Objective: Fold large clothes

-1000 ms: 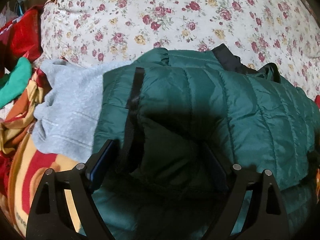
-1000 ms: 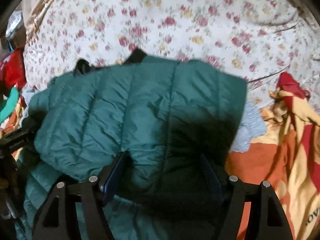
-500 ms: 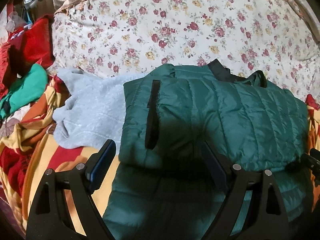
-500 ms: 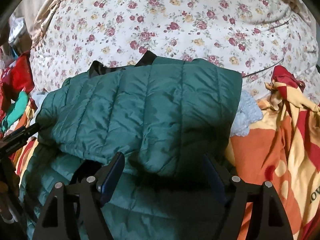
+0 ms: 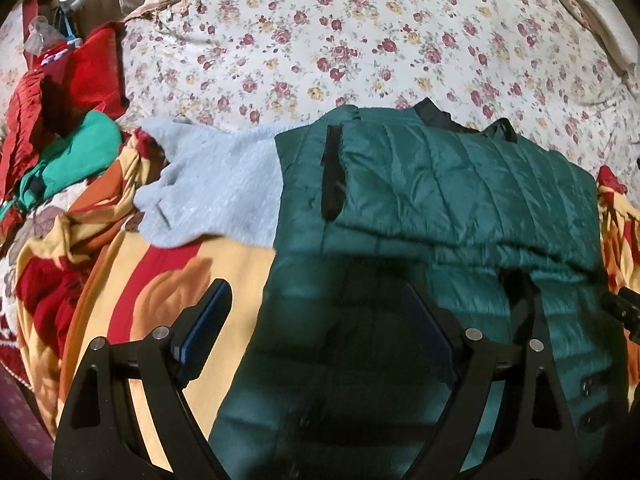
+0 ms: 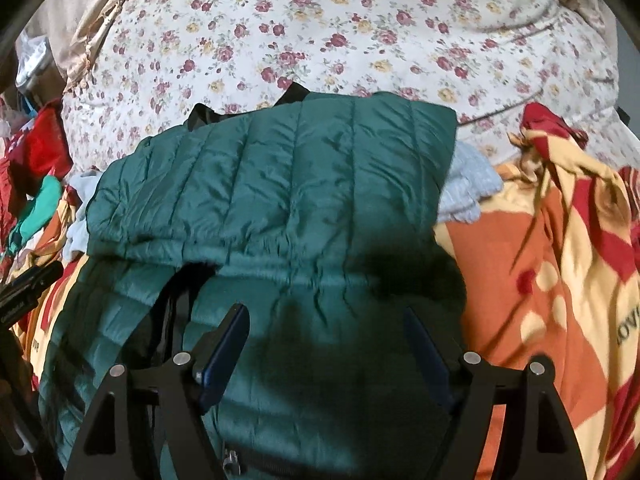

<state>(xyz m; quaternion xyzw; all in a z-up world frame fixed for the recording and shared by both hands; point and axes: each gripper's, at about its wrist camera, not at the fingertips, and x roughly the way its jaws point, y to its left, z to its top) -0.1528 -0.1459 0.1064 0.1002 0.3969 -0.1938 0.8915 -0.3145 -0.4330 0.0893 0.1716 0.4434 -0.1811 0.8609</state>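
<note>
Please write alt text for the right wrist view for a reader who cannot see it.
A dark green quilted puffer jacket, its top part folded over, lies on a bed below the open right gripper, whose fingers hold nothing. A white rose-print bedsheet lies behind, and an orange, red and cream patterned blanket to the right.

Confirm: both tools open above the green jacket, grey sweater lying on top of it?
Wrong on the sweater. Both the left tool and right tool are open above the jacket, but the sweater lies under it, as the left wrist view shows.
</note>
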